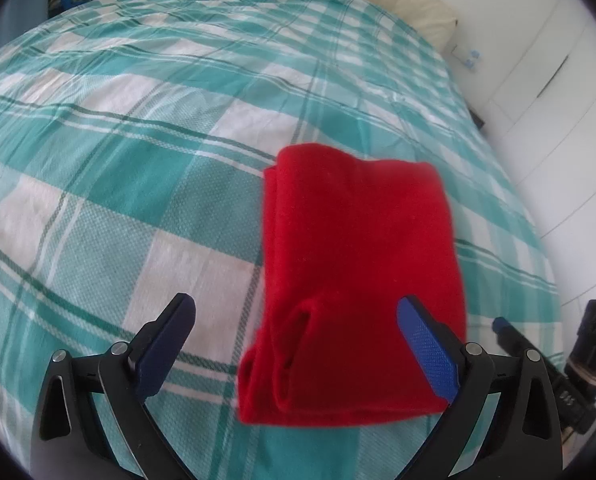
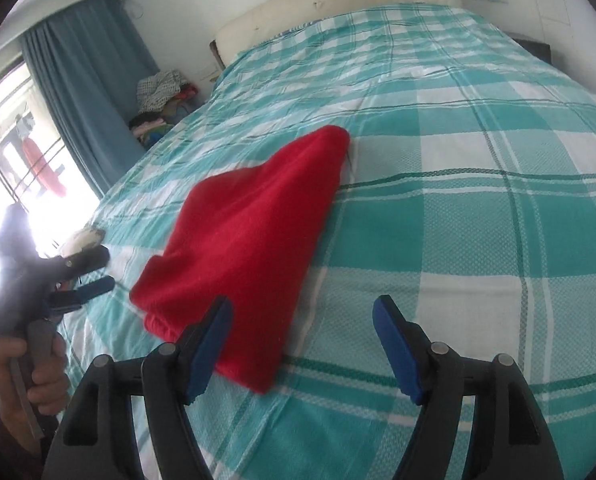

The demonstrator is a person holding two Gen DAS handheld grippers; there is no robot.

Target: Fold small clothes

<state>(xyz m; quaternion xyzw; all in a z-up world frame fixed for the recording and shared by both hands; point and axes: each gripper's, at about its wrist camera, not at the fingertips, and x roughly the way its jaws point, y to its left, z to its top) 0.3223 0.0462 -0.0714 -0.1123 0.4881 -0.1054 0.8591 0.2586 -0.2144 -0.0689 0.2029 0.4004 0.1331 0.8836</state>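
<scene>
Hand-held gripper (image 2: 302,344) jaws apart, folded red garment (image 2: 250,248)

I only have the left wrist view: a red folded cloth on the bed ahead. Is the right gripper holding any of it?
Observer: No. The right gripper has its jaws open, pressing on nothing; the cloth lies loose on the bed.
Operator: What's to the left of the cloth there?
Observer: The left gripper, its handle held in a hand.
Operator: And beyond that?
Observer: A bright window with a blue curtain beside it.
</scene>
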